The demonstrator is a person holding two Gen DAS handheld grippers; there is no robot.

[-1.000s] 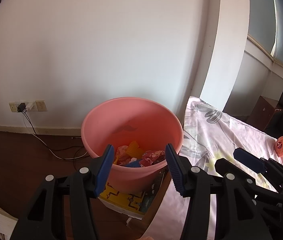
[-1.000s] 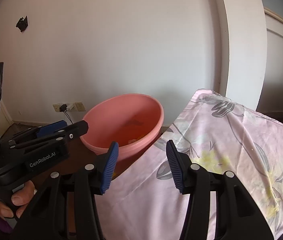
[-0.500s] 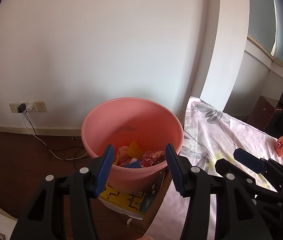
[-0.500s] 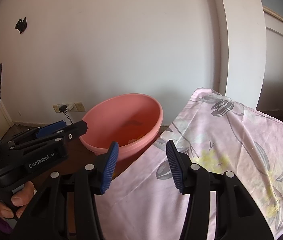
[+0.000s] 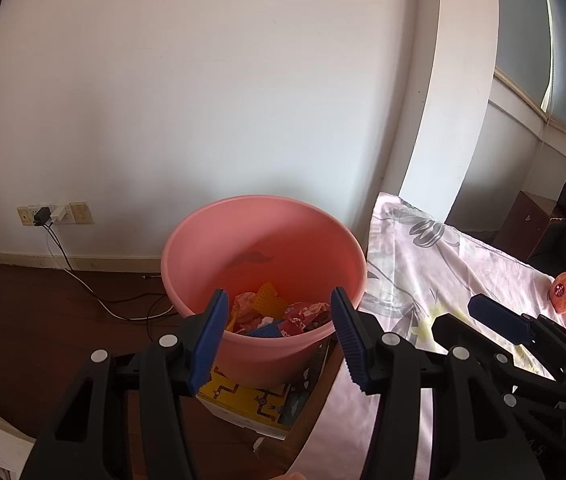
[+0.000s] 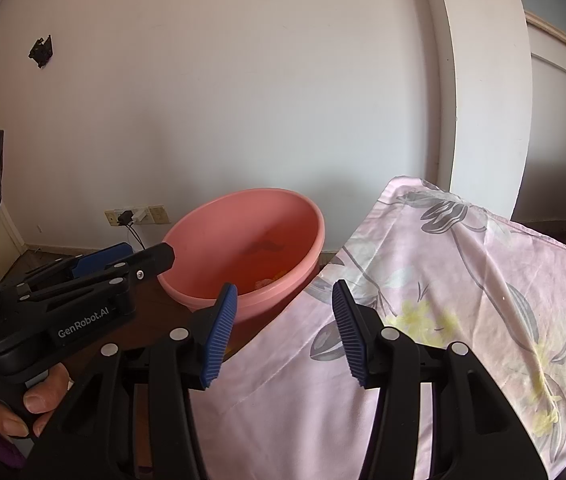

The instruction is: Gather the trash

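Note:
A pink plastic tub [image 5: 211, 248] stands on a box beside the table and holds crumpled red, yellow and blue wrappers [image 5: 279, 312]. It also shows in the right wrist view [image 6: 295, 224]. My left gripper [image 5: 279, 336] is open and empty, hovering just in front of the tub's near rim. My right gripper [image 6: 281, 332] is open and empty over the table's left edge, to the right of the tub. A small orange-red item [image 5: 564, 293] lies on the table at the far right.
The table wears a pink floral cloth [image 6: 463, 280]. A yellow printed box [image 5: 251, 404] sits under the tub. A wall socket with plugs and cables [image 5: 49, 216] is at the left, above dark wooden floor. A white pillar [image 5: 455, 112] rises behind the table.
Nothing has visibly changed beyond a very slight drift of both views.

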